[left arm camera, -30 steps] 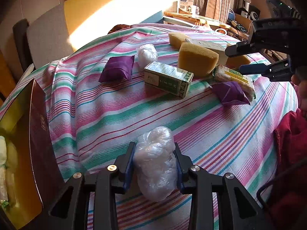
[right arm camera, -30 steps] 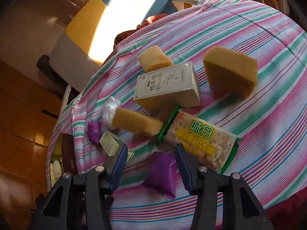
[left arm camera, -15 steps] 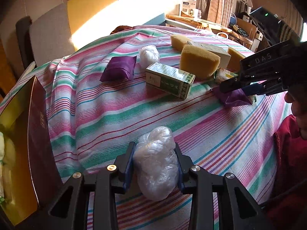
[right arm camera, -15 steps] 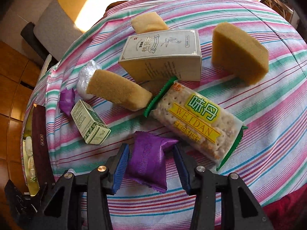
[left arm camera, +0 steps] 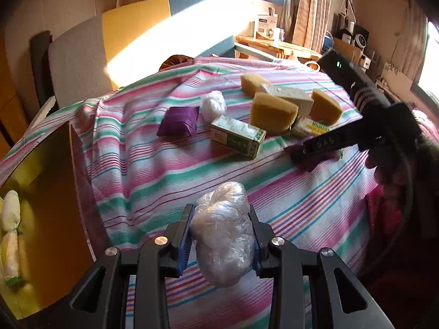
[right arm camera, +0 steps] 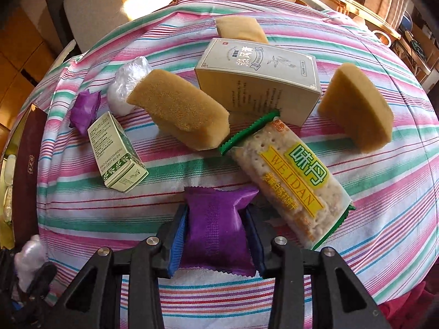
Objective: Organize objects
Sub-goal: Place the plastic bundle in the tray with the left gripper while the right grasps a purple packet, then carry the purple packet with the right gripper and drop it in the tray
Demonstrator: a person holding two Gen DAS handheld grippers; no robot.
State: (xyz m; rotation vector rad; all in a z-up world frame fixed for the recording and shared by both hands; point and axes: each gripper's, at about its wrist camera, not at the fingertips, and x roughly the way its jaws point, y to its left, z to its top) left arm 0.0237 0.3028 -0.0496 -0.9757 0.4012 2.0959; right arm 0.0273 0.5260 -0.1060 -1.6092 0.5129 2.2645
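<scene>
My left gripper (left arm camera: 221,219) is shut on a white ball wrapped in clear plastic (left arm camera: 223,233), held above the striped tablecloth (left arm camera: 153,164) beside the gold-lined box (left arm camera: 46,200). My right gripper (right arm camera: 216,219) is shut on a purple sachet (right arm camera: 216,230) that lies on the cloth next to the Weidan cracker pack (right arm camera: 290,183). The right gripper also shows in the left wrist view (left arm camera: 323,148), low over the cloth at the right.
On the cloth lie a second purple sachet (left arm camera: 179,120), a second wrapped ball (left arm camera: 214,104), a small green box (right arm camera: 116,153), a grey tea box (right arm camera: 258,79) and three yellow sponges (right arm camera: 178,109). The box holds wrapped items (left arm camera: 11,235). Chairs (left arm camera: 79,63) stand behind.
My right gripper came down over the purple sachet and closed on it. My left gripper kept its hold on the wrapped ball and lifted slightly.
</scene>
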